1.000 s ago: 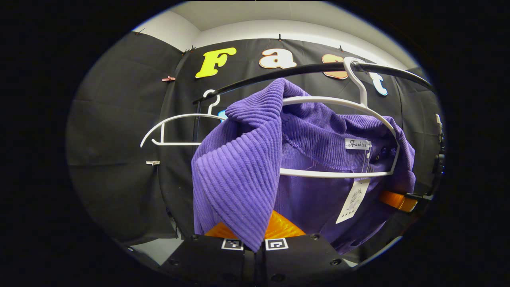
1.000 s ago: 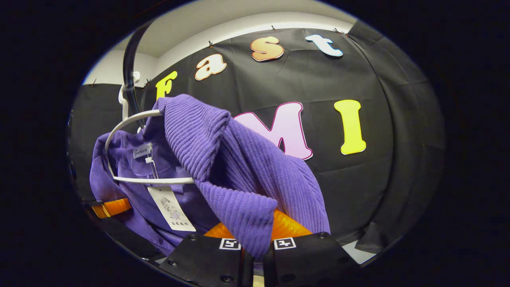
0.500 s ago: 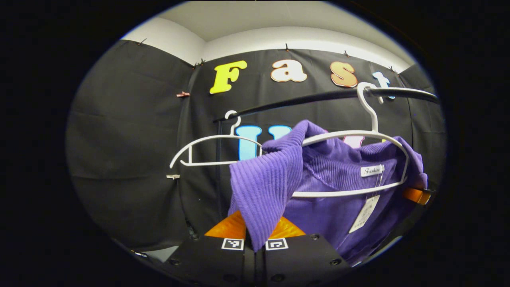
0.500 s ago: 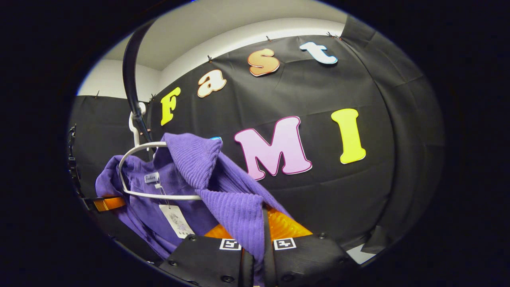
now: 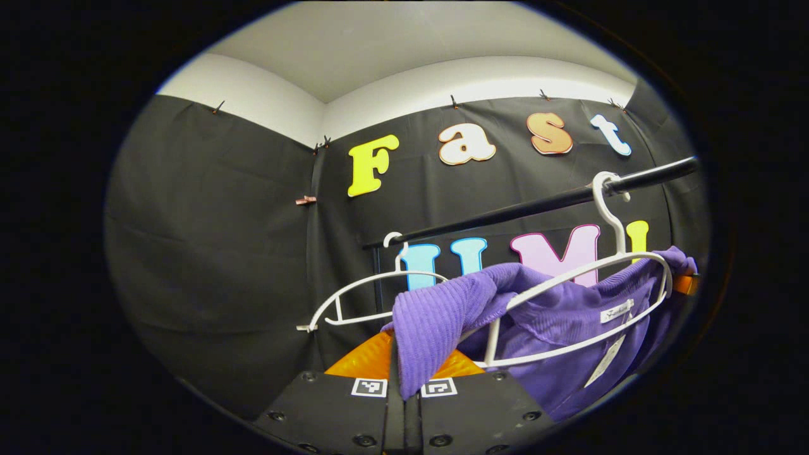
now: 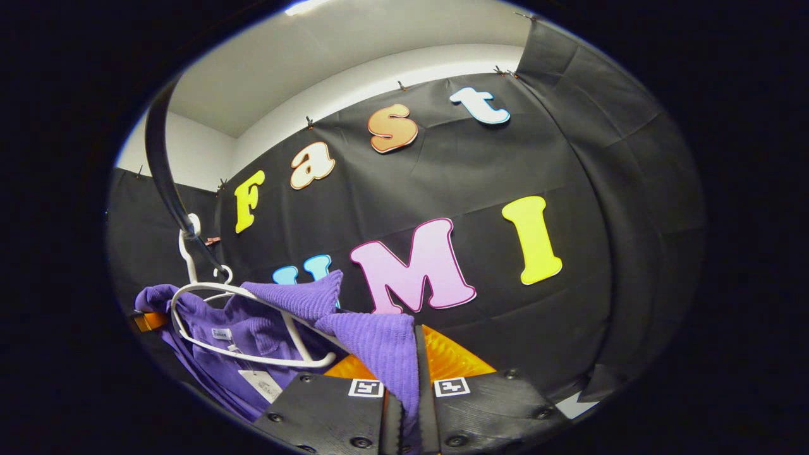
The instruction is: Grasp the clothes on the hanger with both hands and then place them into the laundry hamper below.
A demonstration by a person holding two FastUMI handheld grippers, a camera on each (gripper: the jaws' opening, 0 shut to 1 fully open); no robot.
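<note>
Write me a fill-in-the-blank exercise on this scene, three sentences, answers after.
1. The garment gripped at both shoulders is ____ in colour.
2. The white hanger hooks over a ____ rail.
3. Beside it hangs a second hanger, which carries ____ clothes.

Answers: purple; black; no

The ribbed purple knit garment (image 5: 543,328) runs off my left gripper view's lower edge. Its small white neck label (image 5: 616,311) and hanging paper tag (image 6: 260,383) are too small to read.
</note>
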